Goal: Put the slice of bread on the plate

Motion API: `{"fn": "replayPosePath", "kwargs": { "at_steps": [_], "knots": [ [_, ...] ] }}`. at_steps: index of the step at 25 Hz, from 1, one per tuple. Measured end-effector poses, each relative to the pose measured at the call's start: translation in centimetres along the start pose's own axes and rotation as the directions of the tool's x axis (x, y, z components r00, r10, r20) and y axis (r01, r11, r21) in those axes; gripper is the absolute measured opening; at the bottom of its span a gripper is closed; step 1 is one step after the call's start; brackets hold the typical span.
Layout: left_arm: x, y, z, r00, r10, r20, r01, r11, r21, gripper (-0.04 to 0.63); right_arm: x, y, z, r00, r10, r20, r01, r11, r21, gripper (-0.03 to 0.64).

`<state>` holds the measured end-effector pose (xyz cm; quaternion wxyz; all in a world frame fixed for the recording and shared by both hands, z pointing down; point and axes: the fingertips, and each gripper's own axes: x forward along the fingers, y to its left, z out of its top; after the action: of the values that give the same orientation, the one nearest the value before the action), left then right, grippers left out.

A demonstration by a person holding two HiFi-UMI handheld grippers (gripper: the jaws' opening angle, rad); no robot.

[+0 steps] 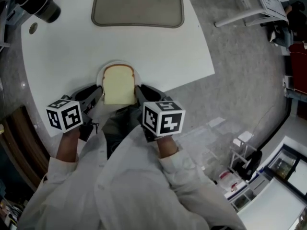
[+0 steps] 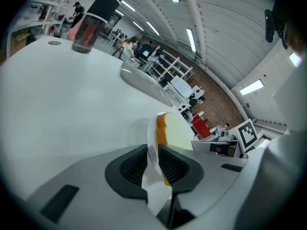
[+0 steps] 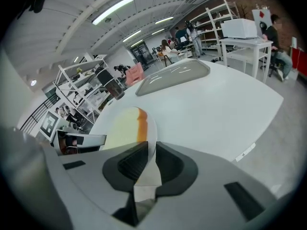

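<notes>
A pale slice of bread [image 1: 119, 84] with a tan crust lies flat on a small white plate [image 1: 116, 63] at the near edge of the white table [image 1: 168, 47]. My left gripper [image 1: 98, 94] is shut on the plate's left rim, and my right gripper [image 1: 139, 94] is shut on its right rim. In the left gripper view the plate's rim [image 2: 151, 143] runs between the dark pads [image 2: 132, 166] of the gripper [image 2: 153, 166], with the bread [image 2: 176, 133] behind it. The right gripper view shows the same: plate rim [image 3: 152, 135] pinched in the gripper [image 3: 148, 164], bread [image 3: 122, 126] beyond.
A grey-brown tray [image 1: 138, 6] lies at the table's far side. A dark bottle [image 1: 39, 5] stands at the far left corner, next to a small round cap [image 1: 32, 28]. The table's edge falls off to grey floor on the right. Shelves and desks stand further off.
</notes>
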<state>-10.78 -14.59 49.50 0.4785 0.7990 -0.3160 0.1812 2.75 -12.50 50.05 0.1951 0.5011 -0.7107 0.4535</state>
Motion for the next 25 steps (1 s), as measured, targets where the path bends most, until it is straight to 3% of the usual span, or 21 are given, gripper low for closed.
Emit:
{"fn": "replayPosePath", "kwargs": {
  "at_steps": [12, 21, 25],
  "knots": [
    [-0.3, -0.2, 0.3, 1.0, -0.008, -0.012, 0.009, 0.999, 0.036, 0.077, -0.7, 0.6, 0.2, 0.999, -0.014, 0.053, 0.012, 1.0, 0.021, 0.058],
    [1.0, -1.1, 2.4, 1.0, -0.014, -0.028, 0.017, 0.995, 0.101, 0.077, -0.9, -0.5, 3.5, 0.993, -0.013, 0.119, 0.009, 0.999, 0.033, 0.054],
    [2.4, -1.3, 4.7, 1.0, -0.01, -0.009, 0.011, 0.995, 0.096, 0.077, -0.5, -1.5, 5.8, 0.993, -0.003, 0.121, 0.001, 1.0, 0.019, 0.054]
  ]
}}
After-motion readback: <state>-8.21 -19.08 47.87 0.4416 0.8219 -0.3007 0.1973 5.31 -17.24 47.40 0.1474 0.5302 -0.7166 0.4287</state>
